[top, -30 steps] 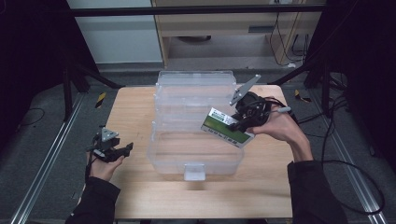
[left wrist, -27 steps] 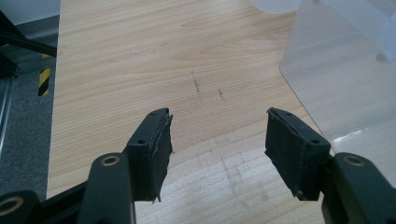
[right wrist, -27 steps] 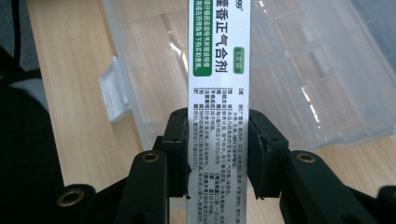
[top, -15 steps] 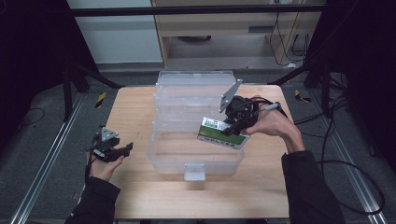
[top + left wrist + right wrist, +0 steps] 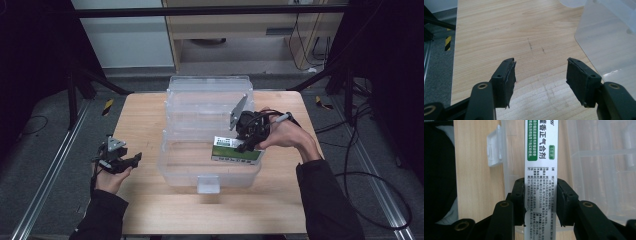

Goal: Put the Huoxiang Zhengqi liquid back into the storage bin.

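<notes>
Table: a light wooden table (image 5: 150, 210) fills the middle of the high view, with grey floor and dark frame legs around it and a pale cabinet along the top edge.
Left gripper: the left gripper (image 5: 136, 159) sits at the lower left of the high view, over the table's left edge, well apart from the bin. In the left gripper view (image 5: 540, 72) its jaws stand wide apart with bare wood between them, grasping nothing.
Sleeves: two dark sleeves come in from the bottom corners of the high view.
Bin: a clear plastic bin (image 5: 172, 170) stands at the centre of the table, its latch tab at the near wall facing the bottom of the frame. In the left gripper view its wall (image 5: 609, 42) shows at the right; in the right gripper view its wall and white latch (image 5: 495, 147) show at the upper left.
Right gripper: the right gripper (image 5: 245, 145) is right of centre in the high view, over the bin's right side. In the right gripper view (image 5: 540, 200) its jaws are clenched on the box, one pad on each long side.
Box: a white and green box (image 5: 235, 150) lies flat in the grip, over the bin's near right part. In the right gripper view the box (image 5: 541, 152) runs up the middle of the frame, printed with small text.
</notes>
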Motion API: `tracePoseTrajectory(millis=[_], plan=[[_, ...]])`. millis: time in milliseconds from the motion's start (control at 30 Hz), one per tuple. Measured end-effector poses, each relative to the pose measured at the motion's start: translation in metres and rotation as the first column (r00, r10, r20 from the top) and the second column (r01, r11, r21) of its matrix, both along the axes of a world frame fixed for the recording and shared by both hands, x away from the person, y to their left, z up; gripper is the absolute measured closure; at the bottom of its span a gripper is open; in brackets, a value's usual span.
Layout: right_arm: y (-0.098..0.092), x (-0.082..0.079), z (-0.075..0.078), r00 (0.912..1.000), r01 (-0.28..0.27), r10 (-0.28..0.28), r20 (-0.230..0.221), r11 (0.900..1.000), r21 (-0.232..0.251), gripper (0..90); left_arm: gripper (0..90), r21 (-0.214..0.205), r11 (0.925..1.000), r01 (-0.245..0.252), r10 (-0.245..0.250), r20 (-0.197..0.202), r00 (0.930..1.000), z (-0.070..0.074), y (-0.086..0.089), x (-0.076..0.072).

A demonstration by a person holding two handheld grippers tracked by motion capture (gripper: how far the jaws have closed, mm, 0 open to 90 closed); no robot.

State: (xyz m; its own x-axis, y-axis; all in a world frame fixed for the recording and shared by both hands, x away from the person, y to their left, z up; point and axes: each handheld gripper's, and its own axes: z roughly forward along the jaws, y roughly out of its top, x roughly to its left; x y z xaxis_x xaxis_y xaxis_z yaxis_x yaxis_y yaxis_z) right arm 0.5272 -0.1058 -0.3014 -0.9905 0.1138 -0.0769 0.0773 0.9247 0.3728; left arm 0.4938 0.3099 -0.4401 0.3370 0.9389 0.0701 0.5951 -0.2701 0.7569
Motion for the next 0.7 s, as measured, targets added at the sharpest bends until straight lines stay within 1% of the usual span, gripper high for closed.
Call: tracePoseTrajectory(millis=[33, 67, 100, 200, 233, 500, 567, 700], plan=[[0.000, -0.001, -0.001, 1.0000, 0.003, -0.003, -0.002, 1.0000, -0.005, 64.0, 39.7, 0.000, 1.0000, -0.002, 0.002, 0.000, 1.0000, 0.000, 0.000, 0.000], [0.001, 0.000, -0.003, 1.0000, -0.009, 0.009, 0.003, 0.9999, -0.004, 64.0, 39.7, 0.001, 1.0000, -0.001, 0.001, 0.000, 1.0000, 0.000, 0.000, 0.000], [0.001, 0.000, -0.004, 1.0000, -0.010, 0.010, -0.001, 0.9999, -0.007, 64.0, 39.7, 0.000, 1.0000, -0.001, 0.001, -0.001, 1.0000, 0.000, 0.000, 0.000], [0.003, -0.001, -0.010, 0.9998, -0.014, 0.014, -0.011, 0.9994, -0.033, 64.0, 39.7, 0.002, 1.0000, 0.000, 0.000, -0.001, 1.0000, 0.000, 0.000, 0.000], [0.003, -0.001, -0.012, 0.9996, -0.025, 0.024, -0.011, 0.9989, -0.040, 64.0, 39.8, 0.002, 1.0000, 0.000, 0.000, -0.002, 1.0000, 0.000, 0.000, 0.000], [0.007, -0.001, -0.024, 0.9987, -0.049, 0.048, -0.016, 0.9971, -0.059, 64.0, 39.8, 0.004, 1.0000, 0.001, -0.001, -0.004, 1.0000, -0.001, 0.000, 0.000], [0.009, -0.002, -0.027, 0.9988, -0.048, 0.047, -0.017, 0.9964, -0.069, 64.0, 39.8, 0.005, 1.0000, 0.001, -0.001, -0.005, 1.0000, -0.001, -0.001, 0.000], [0.012, -0.002, -0.034, 0.9979, -0.064, 0.062, -0.020, 0.9942, -0.086, 63.9, 39.8, 0.005, 1.0000, 0.001, -0.001, -0.004, 1.0000, -0.001, -0.001, 0.000]])
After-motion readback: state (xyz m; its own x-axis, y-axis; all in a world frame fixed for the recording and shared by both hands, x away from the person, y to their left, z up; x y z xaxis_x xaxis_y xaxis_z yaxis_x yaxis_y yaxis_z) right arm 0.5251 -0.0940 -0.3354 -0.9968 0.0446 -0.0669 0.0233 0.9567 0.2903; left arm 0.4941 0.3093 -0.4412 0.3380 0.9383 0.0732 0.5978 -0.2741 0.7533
